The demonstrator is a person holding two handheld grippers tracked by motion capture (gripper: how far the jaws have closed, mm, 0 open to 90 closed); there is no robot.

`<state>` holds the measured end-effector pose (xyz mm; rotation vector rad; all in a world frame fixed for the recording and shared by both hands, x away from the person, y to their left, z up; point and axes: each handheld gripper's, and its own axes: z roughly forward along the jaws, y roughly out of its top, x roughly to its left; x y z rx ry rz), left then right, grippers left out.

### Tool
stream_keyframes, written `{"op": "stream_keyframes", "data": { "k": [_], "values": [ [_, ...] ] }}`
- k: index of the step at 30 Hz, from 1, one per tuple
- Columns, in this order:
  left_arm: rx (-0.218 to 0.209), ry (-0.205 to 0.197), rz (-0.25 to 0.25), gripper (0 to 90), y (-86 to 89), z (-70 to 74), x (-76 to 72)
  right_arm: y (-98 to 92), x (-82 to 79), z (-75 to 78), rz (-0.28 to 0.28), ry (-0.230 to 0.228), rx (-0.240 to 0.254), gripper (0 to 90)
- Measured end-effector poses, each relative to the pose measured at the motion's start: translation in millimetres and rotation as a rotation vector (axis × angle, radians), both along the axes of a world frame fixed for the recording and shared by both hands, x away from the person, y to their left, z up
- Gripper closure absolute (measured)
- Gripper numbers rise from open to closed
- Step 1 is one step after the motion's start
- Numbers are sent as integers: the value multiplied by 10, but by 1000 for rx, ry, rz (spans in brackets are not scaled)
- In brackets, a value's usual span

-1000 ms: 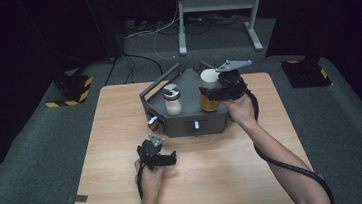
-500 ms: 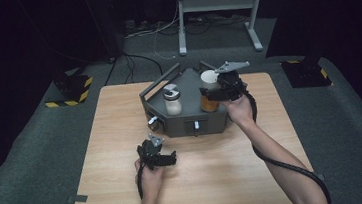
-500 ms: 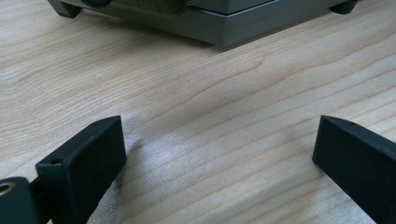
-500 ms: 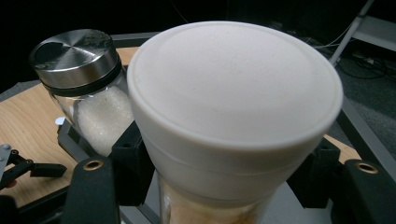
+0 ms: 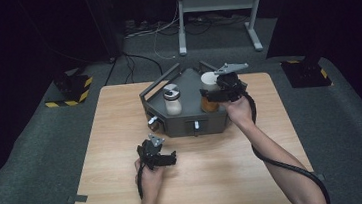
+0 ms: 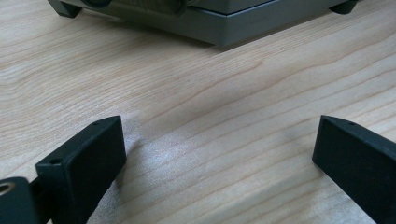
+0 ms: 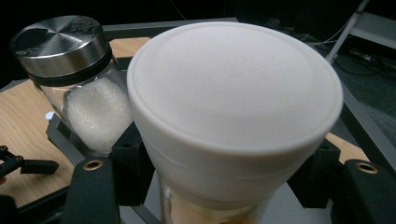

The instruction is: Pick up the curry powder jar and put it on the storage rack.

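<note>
A grey metal rack (image 5: pixel 191 126) stands at the back middle of the wooden table. It holds two jars. One is a glass jar with a steel lid (image 5: pixel 172 100) (image 7: pixel 79 70), full of white grains. To its right is a jar with a white lid (image 5: pixel 208 81) (image 7: pixel 233 93) and amber contents. My right gripper (image 5: pixel 213 95) (image 7: pixel 222 186) is shut on the white-lidded jar just below its lid, one jaw on each side. My left gripper (image 5: pixel 161 151) (image 6: pixel 217 126) rests low over the table in front of the rack (image 6: pixel 224 23), jaws wide open with bare wood between them.
The rack has raised rails along its back edges (image 7: pixel 364 126) and small knobs on its front wall. Bare table (image 5: pixel 216 179) lies in front of and beside the rack. Dark floor, cables and a metal stand (image 5: pixel 215 8) lie beyond the table.
</note>
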<state>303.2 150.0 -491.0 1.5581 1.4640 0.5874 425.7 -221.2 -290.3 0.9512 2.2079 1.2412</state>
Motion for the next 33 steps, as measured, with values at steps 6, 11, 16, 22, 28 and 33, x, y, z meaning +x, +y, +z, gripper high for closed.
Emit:
{"op": "stream_keyframes", "data": {
  "k": [6,11,16,22,28,33],
  "values": [
    [3,2,-3,26,4,4,1,-6,-16,-15,4,-8,-3,347],
    [6,4,-4,26,6,9,2,-22,-33,-40,4,-16,0,347],
    [5,3,-4,26,7,6,2,-24,-53,-50,6,-21,-4,346],
    [4,3,-4,26,6,5,1,-28,-58,-61,6,-25,-2,346],
    [5,3,-5,26,6,6,1,-30,-67,-70,5,-28,1,346],
    [5,3,-5,26,6,6,1,-22,-64,-56,4,-24,-4,345]
  ]
}}
